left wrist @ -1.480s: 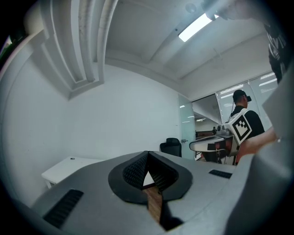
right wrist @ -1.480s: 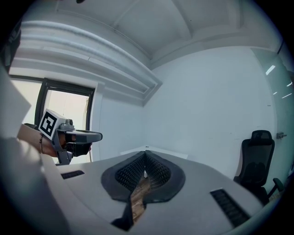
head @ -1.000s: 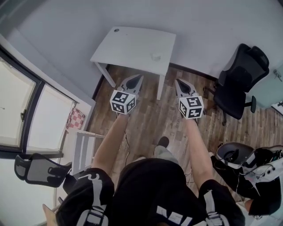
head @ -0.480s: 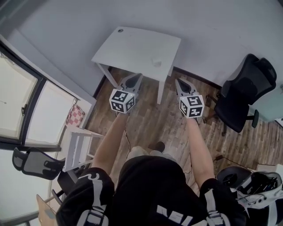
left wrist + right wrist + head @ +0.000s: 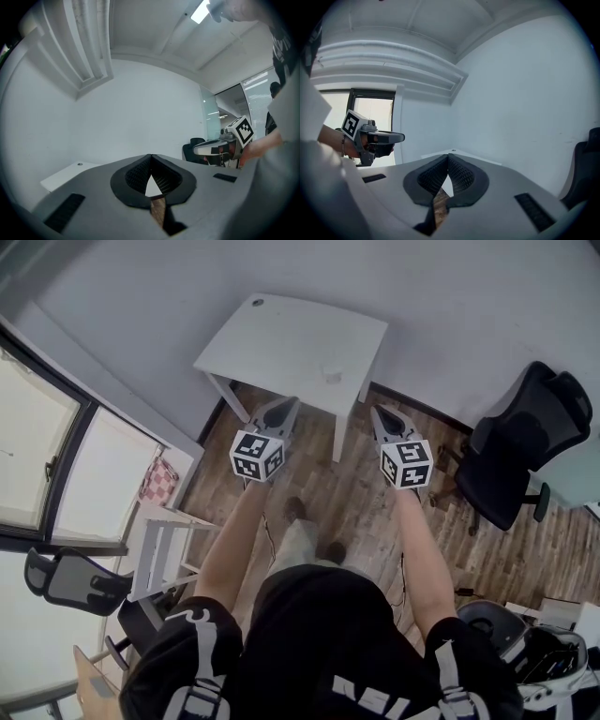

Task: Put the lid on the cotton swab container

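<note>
The left gripper [image 5: 292, 404] and right gripper [image 5: 378, 412] both have jaws pressed together, empty, near the white rectangular desk [image 5: 281, 338]'s front edge.

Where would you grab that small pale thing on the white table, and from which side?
Probably across its sides, coming level from the near edge of the white table: the small pale thing sits by the near right corner, nearest the right gripper, with nothing around it. It is too small here to make out its shape.

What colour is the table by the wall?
White. The table shows best in the head view.
</note>
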{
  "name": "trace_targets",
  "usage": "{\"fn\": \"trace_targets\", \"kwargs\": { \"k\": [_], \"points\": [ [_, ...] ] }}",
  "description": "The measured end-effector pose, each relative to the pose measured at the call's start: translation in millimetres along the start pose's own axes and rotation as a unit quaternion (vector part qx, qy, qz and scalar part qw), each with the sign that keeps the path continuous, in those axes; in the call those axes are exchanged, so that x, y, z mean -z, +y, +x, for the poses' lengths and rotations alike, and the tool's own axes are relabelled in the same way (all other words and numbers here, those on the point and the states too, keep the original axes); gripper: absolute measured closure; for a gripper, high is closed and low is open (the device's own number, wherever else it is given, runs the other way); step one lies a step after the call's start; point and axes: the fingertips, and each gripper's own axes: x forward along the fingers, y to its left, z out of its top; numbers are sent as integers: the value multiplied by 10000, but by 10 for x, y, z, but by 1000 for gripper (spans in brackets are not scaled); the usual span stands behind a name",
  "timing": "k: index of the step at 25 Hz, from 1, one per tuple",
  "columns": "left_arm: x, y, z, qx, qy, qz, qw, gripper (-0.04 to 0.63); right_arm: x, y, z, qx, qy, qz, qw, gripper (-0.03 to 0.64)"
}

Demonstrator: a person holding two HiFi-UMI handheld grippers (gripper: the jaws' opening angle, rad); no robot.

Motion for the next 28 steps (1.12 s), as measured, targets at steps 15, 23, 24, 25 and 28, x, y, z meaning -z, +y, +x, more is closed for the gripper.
{"fn": "trace_targets", "kwargs": {
  "k": [15,23,24,25,28],
  "points": [
    [74,543,585,-6,-24,-128,9999,571,51,-366,705,26,174,-51,9998,603],
    [104,1002,1138,116,8,-186,9998,569,32,-651,1329,37,285,-18,9996,603],
    [112,1056,1201,140,14,-193,9997,569,24,-676,1406,39,288,-14,9996,603],
    [118,1111,1263,161,20,-196,9997,569,15,-700,1483,43,291,-11,9996,603],
    [137,1267,1454,224,58,-199,9995,569,-2,-793,1697,66,315,8,9995,603]
  ]
}}
